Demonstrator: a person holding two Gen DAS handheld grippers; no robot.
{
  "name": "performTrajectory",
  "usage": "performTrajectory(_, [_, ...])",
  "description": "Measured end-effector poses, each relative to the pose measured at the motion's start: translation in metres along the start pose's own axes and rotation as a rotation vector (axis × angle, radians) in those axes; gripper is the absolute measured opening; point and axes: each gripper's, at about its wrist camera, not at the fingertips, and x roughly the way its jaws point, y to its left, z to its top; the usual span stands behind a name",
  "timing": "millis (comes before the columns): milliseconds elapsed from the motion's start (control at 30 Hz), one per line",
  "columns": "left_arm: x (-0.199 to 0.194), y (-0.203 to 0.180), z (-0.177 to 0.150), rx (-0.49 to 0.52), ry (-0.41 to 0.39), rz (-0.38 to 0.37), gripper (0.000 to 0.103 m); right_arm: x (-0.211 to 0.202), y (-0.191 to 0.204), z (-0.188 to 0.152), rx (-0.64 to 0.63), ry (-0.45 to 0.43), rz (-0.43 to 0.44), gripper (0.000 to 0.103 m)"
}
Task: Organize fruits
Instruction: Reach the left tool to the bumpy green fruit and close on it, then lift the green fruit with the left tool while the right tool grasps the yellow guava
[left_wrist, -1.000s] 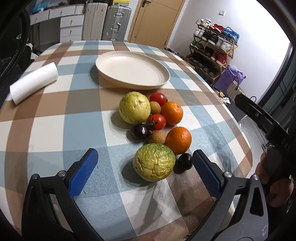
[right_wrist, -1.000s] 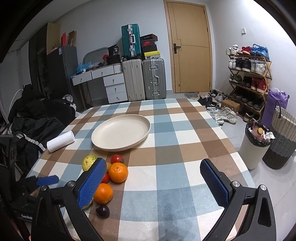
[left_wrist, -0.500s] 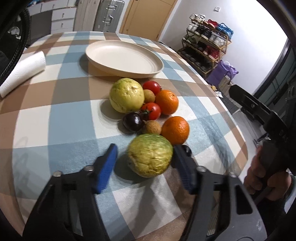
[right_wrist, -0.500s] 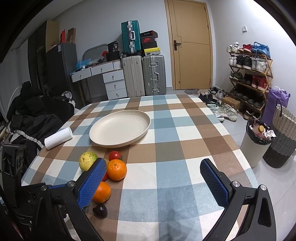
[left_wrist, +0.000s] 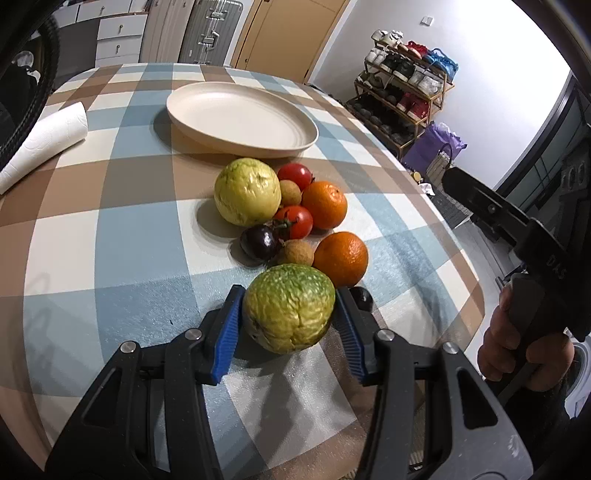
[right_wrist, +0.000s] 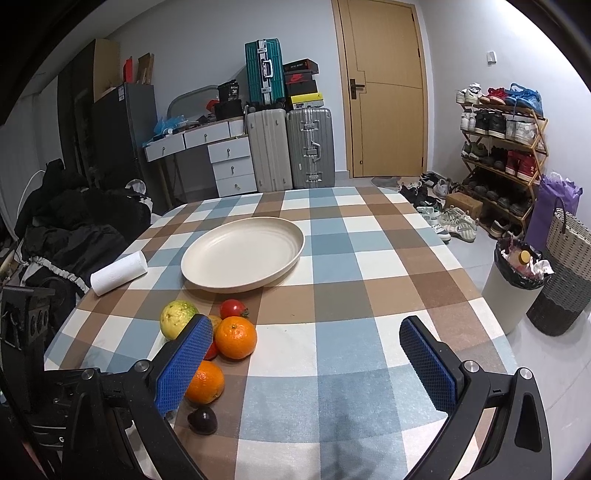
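Left gripper (left_wrist: 290, 314) reaches low over the checked tablecloth (left_wrist: 110, 240), blue pads pinching the green guava (left_wrist: 289, 308) at the near edge of the fruit cluster; right gripper (right_wrist: 306, 363) hovers wide apart, holding nothing, facing the cream plate (right_wrist: 242, 254).

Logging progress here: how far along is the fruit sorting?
Nothing is done yet: the plate holds no fruit. In hand: the left tongs are shut on the green guava. The right tongs are open, holding nothing. Left: the yellow guava, oranges, tomatoes and small fruits on the table.
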Motion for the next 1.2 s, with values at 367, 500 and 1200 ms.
performTrajectory(367, [-0.027, 0.021, 0.002, -0.021, -0.050, 0.005, 0.046, 0.002, 0.019, 0.018, -0.041, 0.004, 0.070, 0.103])
performTrajectory(500, [-0.035, 0.036, 0.003, -0.048, -0.059, 0.008, 0.046, 0.010, 0.032, 0.024, -0.072, 0.017, 0.087, 0.103])
performTrajectory(1200, [-0.074, 0.110, 0.013, -0.180, -0.132, 0.083, 0.046, 0.082, 0.151, 0.009, -0.531, 0.150, 0.183, 0.103])
